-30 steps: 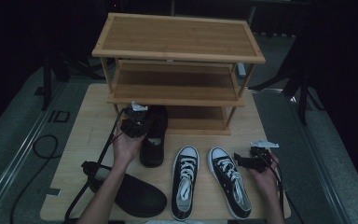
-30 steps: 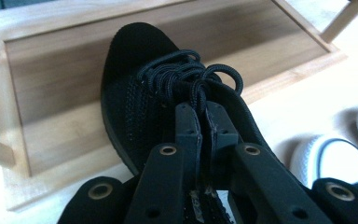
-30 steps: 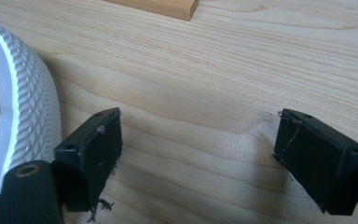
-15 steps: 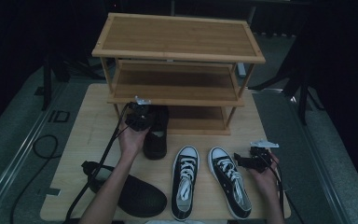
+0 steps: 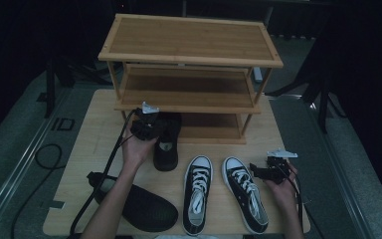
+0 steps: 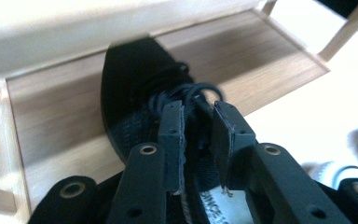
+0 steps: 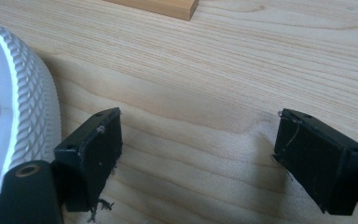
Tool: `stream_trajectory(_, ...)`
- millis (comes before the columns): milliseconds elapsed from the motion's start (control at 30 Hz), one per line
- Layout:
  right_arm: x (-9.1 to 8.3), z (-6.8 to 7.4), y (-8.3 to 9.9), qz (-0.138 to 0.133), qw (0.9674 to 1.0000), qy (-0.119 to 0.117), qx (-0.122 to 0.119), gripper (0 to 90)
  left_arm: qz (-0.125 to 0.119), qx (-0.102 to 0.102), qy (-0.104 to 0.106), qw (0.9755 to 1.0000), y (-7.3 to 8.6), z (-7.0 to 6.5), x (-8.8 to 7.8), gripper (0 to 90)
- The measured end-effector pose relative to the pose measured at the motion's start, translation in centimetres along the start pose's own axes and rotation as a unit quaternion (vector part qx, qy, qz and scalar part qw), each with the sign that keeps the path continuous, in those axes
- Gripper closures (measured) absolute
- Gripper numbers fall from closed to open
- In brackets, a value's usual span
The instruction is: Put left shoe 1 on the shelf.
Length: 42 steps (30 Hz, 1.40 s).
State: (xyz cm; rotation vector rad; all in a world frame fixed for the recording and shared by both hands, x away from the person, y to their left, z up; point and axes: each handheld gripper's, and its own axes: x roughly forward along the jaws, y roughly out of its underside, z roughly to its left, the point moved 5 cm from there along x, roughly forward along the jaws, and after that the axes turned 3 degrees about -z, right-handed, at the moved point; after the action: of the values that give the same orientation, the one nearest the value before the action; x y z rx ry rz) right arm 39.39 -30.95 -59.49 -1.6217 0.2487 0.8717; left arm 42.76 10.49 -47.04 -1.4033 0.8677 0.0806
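A black lace-up shoe (image 5: 166, 147) lies on the table with its toe on the rack's bottom shelf (image 5: 214, 130). My left gripper (image 5: 148, 125) hovers over its opening. In the left gripper view the jaws have just been opening; the gripper (image 6: 198, 109) stands open with a gap, and the shoe's (image 6: 128, 88) laces and tongue lie between the pads. My right gripper (image 5: 254, 172) rests low at the table's right, wide open (image 7: 200, 135) over bare wood, beside the white toe cap (image 7: 18, 107) of a sneaker.
A three-tier bamboo shoe rack (image 5: 189, 45) stands at the back of the wooden table (image 5: 99, 129). A pair of black-and-white sneakers (image 5: 197, 191) lies at the front middle, and a black clog (image 5: 139, 205) at the front left. Cables trail off the left edge.
The left hand has pushed the black shoe a little toward the rack, toe onto the bottom shelf. The right hand has stayed still.
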Motion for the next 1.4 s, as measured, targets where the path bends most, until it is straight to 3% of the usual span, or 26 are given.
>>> stream_trajectory(233, 0.0, 0.0, 0.0, 0.000, 1.0000, 0.000, 0.000, 14.8, -0.001, 0.028, 0.015, 0.9995, 0.0, -0.9, -1.6, 70.9)
stream_trajectory(467, 0.0, 0.0, 0.0, 0.000, 1.0000, 0.000, 0.000, 14.8, -0.008, 0.051, 0.035, 0.9981, 0.5, -3.7, -3.3, 69.4)
stream_trajectory(767, 0.0, 0.0, 0.0, -0.001, 1.0000, 0.000, -0.001, 14.8, -0.002, 0.069, 0.053, 0.9962, 1.1, -5.6, -4.2, 76.5)
stream_trajectory(933, 0.0, 0.0, 0.0, 0.000, 1.0000, 0.000, 0.000, 14.8, -0.004, 0.059, 0.053, 0.9969, 1.5, -6.1, -4.5, 77.9)
stream_trajectory(1167, 0.0, 0.0, 0.0, 0.000, 1.0000, 0.000, 0.001, 14.8, 0.000, 0.031, 0.054, 0.9981, 3.4, -5.7, -4.8, 79.2)
stream_trajectory(1400, 0.0, 0.0, 0.0, 0.001, 1.0000, 0.000, 0.000, 14.8, 0.009, 0.037, 0.056, 0.9977, 4.9, -5.6, -5.0, 80.8)
